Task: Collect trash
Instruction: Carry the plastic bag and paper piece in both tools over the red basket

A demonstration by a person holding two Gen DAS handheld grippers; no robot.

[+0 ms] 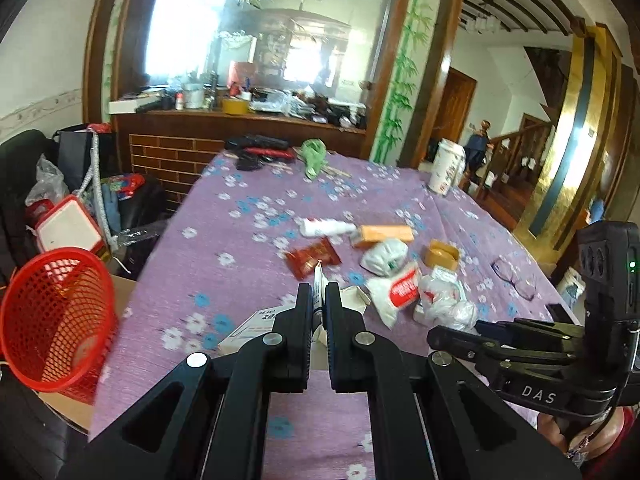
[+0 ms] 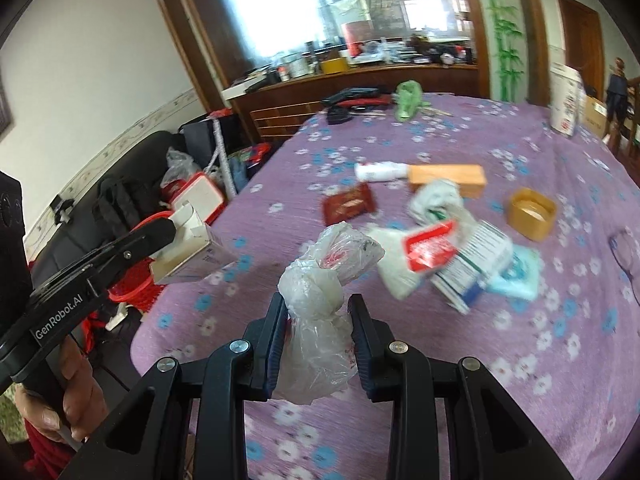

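the left gripper [image 1: 319, 300] is pinched tight on a flap of a small white carton [image 1: 256, 326], holding it up over the near left part of the table [image 1: 248, 248]; from the right-hand camera the same carton [image 2: 188, 248] hangs off the table's left edge, its open end up, with the person's hand [image 2: 64, 396] wrapped round the handle below

the right gripper [image 2: 318, 312] has its jaws part closed on a crumpled clear plastic bag [image 2: 320, 300], the pads pressing into both sides of it, and the bag is lifted clear of the flowered purple cloth

a red mesh basket [image 1: 56, 320] sits tilted beside the table's left edge, just past the carton, mouth facing this way

the rest of the litter lies in a loose cluster mid-table: a red snack wrapper [image 1: 314, 262], a white bottle [image 1: 326, 227] lying on its side, an orange box [image 1: 386, 235] touching it, a white wad of paper [image 1: 386, 258], a red and white packet [image 1: 400, 290] and a small yellow tub [image 1: 442, 256]

a pair of glasses [image 1: 516, 278] rests to the right of the heap, and a white cup [image 1: 446, 170] stands upright near the far right edge
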